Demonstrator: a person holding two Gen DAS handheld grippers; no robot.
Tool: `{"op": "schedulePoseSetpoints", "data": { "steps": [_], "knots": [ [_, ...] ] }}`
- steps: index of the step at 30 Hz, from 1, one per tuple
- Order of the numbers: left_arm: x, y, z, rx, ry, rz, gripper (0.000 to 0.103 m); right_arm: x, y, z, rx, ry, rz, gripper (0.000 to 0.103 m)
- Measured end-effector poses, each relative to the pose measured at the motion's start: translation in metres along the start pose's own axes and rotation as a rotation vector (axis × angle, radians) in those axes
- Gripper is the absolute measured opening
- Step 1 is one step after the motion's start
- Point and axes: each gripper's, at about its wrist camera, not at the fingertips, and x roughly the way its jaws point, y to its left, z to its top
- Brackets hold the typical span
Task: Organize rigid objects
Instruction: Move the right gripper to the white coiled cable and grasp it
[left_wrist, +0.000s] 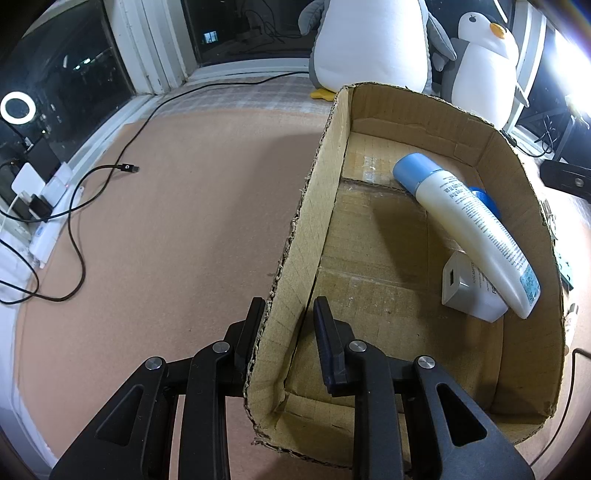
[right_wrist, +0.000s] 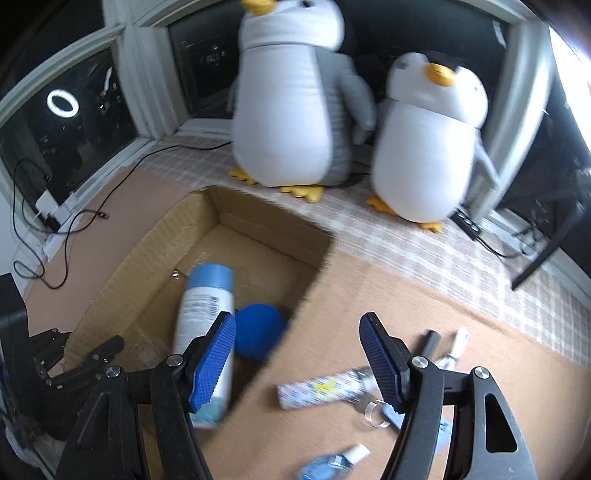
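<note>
The open cardboard box (left_wrist: 369, 122) sits on the counter (left_wrist: 166, 221), and three things lie inside it: a white lotion bottle (left_wrist: 476, 229) with a light blue cap, resting at a slant along the box's right wall; a white charger block (left_wrist: 469, 288) under the bottle's lower end; and a blue round object (right_wrist: 258, 336), partly hidden behind the bottle. The rest of the box floor is bare cardboard with tape seams. The left claw (left_wrist: 290, 310) is clamped on the box's near left wall, one finger outside and one inside. The right claw (right_wrist: 297, 350) hangs above the box's right wall with its jaws standing wide and nothing between the blue pads (right_wrist: 214, 362). To the right of the box, loose items lie on the counter: a patterned spray bottle (right_wrist: 317, 389) on its side, a dark slim tube (right_wrist: 430, 341), a small white piece (right_wrist: 458, 345), a clear ring (right_wrist: 373, 413) and a clear bottle of blue liquid (right_wrist: 332, 463) near the bottom edge. Two plush penguins (right_wrist: 288, 99) stand behind the box by the window, on a checked cloth (right_wrist: 424, 254). A black cable (left_wrist: 74, 206) trails across the counter left of the box toward a power strip (left_wrist: 48, 221).
</note>
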Motion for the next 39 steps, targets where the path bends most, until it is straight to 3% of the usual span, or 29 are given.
{"op": "schedulePoseSetpoints", "data": {
  "steps": [11, 17, 22, 39],
  "knots": [
    [0.0, 0.0, 0.0, 0.001, 0.0, 0.001, 0.024, -0.007, -0.106, -0.021, 0.235, 0.029, -0.077, 0.066],
    [0.0, 0.0, 0.0, 0.002, 0.0, 0.001, 0.024, 0.009, -0.14, -0.029, 0.327, 0.075, -0.076, 0.063],
    [0.0, 0.0, 0.0, 0.001, 0.0, 0.001, 0.024, 0.027, -0.152, -0.033, 0.376, 0.121, -0.059, 0.051],
    [0.0, 0.0, 0.0, 0.001, 0.0, 0.002, 0.024, 0.052, -0.149, -0.034, 0.38, 0.184, -0.043, 0.038]
  ]
}}
